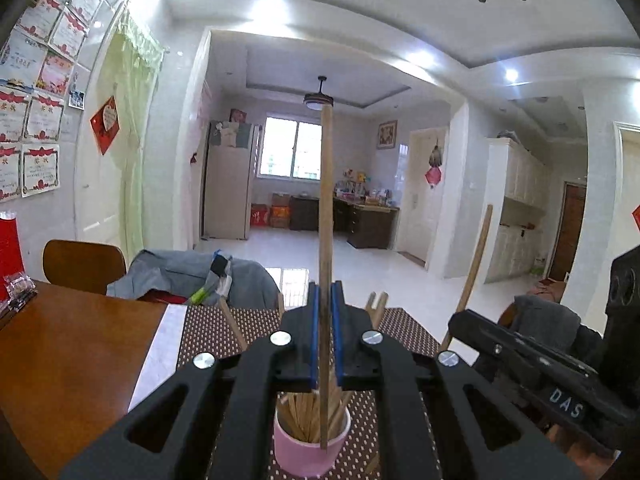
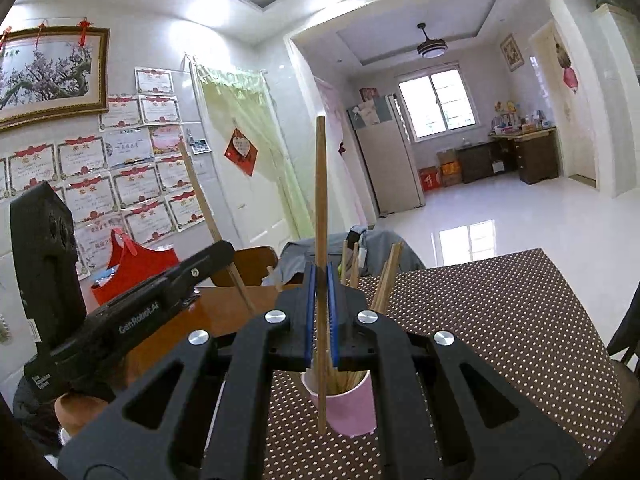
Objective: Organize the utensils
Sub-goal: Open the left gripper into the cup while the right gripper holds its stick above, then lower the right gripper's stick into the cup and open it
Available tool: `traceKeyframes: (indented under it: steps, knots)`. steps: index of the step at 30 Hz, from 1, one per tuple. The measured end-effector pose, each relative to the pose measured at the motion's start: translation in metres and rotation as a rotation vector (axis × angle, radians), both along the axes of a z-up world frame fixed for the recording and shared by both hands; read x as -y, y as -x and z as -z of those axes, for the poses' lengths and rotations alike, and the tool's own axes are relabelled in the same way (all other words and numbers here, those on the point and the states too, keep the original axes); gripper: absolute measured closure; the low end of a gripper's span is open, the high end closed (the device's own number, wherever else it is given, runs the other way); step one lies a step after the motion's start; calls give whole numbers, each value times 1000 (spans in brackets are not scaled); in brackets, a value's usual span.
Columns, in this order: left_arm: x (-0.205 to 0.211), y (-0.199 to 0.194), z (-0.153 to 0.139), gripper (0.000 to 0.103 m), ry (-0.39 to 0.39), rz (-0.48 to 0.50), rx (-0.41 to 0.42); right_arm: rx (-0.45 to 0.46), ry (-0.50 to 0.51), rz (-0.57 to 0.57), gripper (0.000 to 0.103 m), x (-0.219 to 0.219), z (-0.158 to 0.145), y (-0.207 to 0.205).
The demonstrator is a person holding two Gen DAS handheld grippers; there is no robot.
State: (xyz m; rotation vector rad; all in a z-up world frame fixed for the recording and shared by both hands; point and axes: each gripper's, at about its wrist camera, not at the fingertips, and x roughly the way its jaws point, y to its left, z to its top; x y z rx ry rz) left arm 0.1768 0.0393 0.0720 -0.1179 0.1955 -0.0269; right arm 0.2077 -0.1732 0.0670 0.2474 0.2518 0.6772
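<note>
Two chopsticks are up off the table, one in each hand-held gripper. The left hand-held gripper [image 1: 326, 312] has its blue-lined jaws pressed together on a wooden chopstick [image 1: 326, 208] that stands nearly upright, its top reaching far above the jaws and its lower end hanging in front of the pink cup [image 1: 308, 454]. That pink cup stands on the brown dotted placemat [image 1: 224, 332] directly below the jaws and is packed with more chopsticks [image 1: 304, 416]. The right hand-held gripper [image 2: 321, 300] is likewise pinched shut on a second chopstick [image 2: 321, 192], also close to vertical, with its lower tip hanging in front of the cup's near wall. In the right wrist view the left tool appears at the left side with its chopstick leaning; in the left wrist view the right tool shows at the right edge with its stick tilted. The placemat lies on a brown wooden table [image 1: 68, 344]. A grey garment [image 1: 176, 272] is draped over a chair beyond the table's far edge, and a red bag [image 2: 136, 268] sits at the wall side.
</note>
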Motion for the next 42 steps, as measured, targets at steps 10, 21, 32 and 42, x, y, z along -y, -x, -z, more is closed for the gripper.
traceKeyframes:
  steps: [10, 21, 32, 42]
  knots:
    - [2, -35, 26, 97, -36, -20, -25, 37, -3, 43, 97, -7, 5, -17]
    - [-1, -48, 53, 92, -40, -1, -115, 50, -4, 72, 97, -21, 8, -28]
    - [-3, -36, 43, 62, -106, -91, -156, 58, 35, 88, 97, -45, 11, -28]
    - [-14, -38, 42, 56, -128, -134, -205, 25, 83, 95, 97, -62, 20, -31]
